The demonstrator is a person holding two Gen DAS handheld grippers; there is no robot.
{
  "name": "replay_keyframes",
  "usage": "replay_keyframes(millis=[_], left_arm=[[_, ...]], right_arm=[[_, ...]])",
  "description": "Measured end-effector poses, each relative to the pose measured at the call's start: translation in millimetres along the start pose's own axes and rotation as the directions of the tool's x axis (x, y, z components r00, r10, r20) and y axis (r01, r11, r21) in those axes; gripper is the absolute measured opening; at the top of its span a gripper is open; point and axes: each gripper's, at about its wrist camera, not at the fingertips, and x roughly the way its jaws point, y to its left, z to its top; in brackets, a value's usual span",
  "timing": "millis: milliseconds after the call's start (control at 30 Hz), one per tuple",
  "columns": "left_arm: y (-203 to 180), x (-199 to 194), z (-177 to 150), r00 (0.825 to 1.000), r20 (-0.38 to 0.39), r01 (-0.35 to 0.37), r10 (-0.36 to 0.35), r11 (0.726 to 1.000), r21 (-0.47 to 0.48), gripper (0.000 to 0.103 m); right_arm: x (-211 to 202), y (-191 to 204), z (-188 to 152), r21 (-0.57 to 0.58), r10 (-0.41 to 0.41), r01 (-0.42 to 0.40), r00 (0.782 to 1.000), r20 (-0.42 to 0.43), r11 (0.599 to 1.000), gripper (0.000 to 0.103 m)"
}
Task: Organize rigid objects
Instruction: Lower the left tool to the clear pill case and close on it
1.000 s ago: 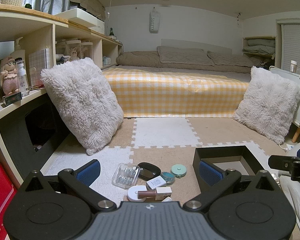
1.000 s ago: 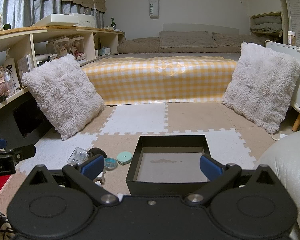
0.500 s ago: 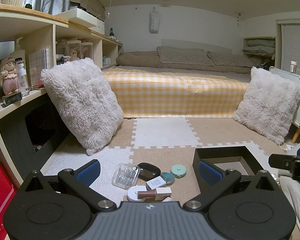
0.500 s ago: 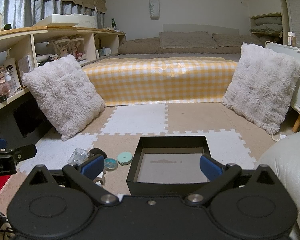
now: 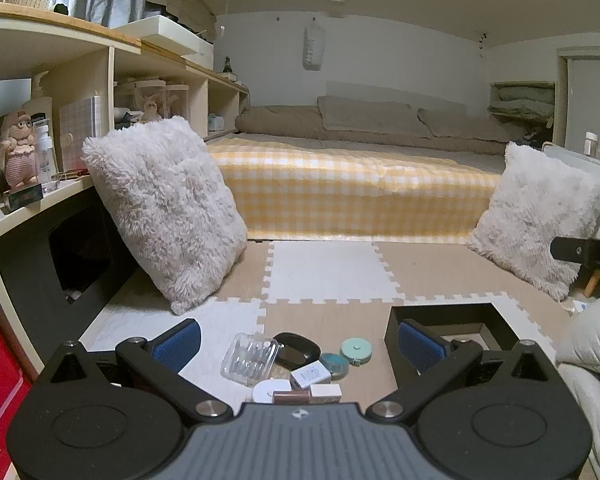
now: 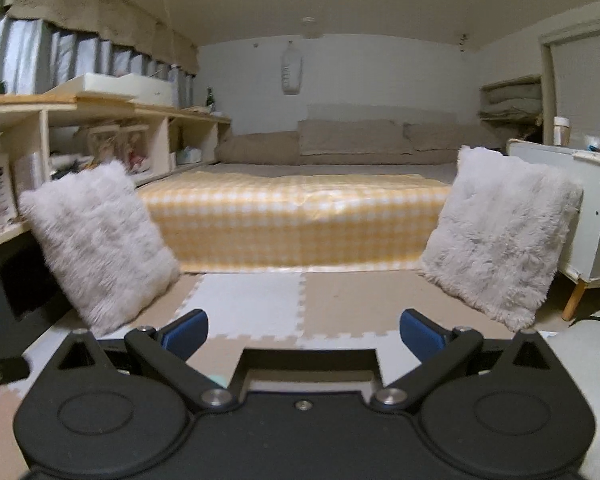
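Note:
In the left wrist view several small rigid items lie on the foam floor mat: a clear plastic case (image 5: 251, 358), a black oval mouse (image 5: 297, 347), a mint tape measure (image 5: 356, 350), a teal round tin (image 5: 334, 361), a small white box (image 5: 310, 375) and a brown tube with white caps (image 5: 296, 393). A black open box (image 5: 444, 322) stands to their right. My left gripper (image 5: 299, 340) is open and empty above the items. My right gripper (image 6: 303, 332) is open and empty; the black box (image 6: 308, 360) lies low under it, mostly hidden.
A fluffy white pillow (image 5: 168, 208) leans on the shelf unit at left, another (image 5: 536, 216) at right. A bed with a yellow checked cover (image 5: 352, 192) lies behind. A white cushion (image 5: 592, 344) is at the near right.
The right gripper has risen and tilted upward, so the black box has dropped to the bottom of its view. The left gripper has barely moved.

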Motion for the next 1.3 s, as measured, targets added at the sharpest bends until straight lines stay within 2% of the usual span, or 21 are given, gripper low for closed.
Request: replay_keyframes(millis=[233, 333, 400, 500, 600, 800, 933, 1033, 1167, 1300], left_arm=[[3, 17, 13, 1.0, 0.008, -0.012, 0.013, 1.0, -0.017, 0.103], [6, 24, 21, 1.0, 0.01, -0.007, 0.008, 1.0, -0.025, 0.103], [9, 30, 25, 1.0, 0.013, -0.009, 0.009, 1.0, -0.029, 0.103], [16, 41, 32, 1.0, 0.007, -0.006, 0.006, 0.999, -0.047, 0.103], [23, 53, 39, 1.0, 0.015, 0.003, -0.002, 0.998, -0.067, 0.103], [32, 88, 52, 1.0, 0.006, -0.011, 0.011, 1.0, -0.001, 0.103], [42, 128, 56, 0.997, -0.068, -0.019, 0.025, 0.996, 0.086, 0.103], [54, 166, 51, 0.988, -0.153, 0.015, 0.006, 0.991, 0.134, 0.103], [74, 212, 31, 0.962, -0.271, 0.072, -0.033, 0.988, 0.134, 0.103], [83, 247, 10, 0.929, -0.364, 0.132, -0.069, 0.979, 0.153, 0.103]], right_arm=[[35, -37, 5, 0.066, -0.019, 0.022, 0.998, -0.055, 0.998, 0.103], [55, -53, 4, 0.083, -0.048, 0.057, 0.994, -0.101, 0.995, 0.103], [67, -68, 1, 0.107, -0.071, 0.085, 0.989, -0.131, 0.991, 0.103], [85, -85, -5, 0.146, -0.062, 0.091, 0.979, -0.192, 0.985, 0.103], [98, -95, -11, 0.144, -0.081, 0.119, 0.966, -0.244, 0.982, 0.103], [112, -98, -21, 0.119, -0.064, 0.105, 0.95, -0.304, 0.987, 0.103], [121, -92, -27, 0.06, -0.049, 0.075, 0.933, -0.357, 0.995, 0.103], [121, -88, -29, 0.048, -0.023, 0.044, 0.93, -0.368, 0.998, 0.103], [120, -83, -33, 0.019, -0.006, 0.013, 0.936, -0.353, 1.0, 0.103], [128, -81, -39, -0.006, -0.004, 0.002, 0.92, -0.392, 1.0, 0.103]])
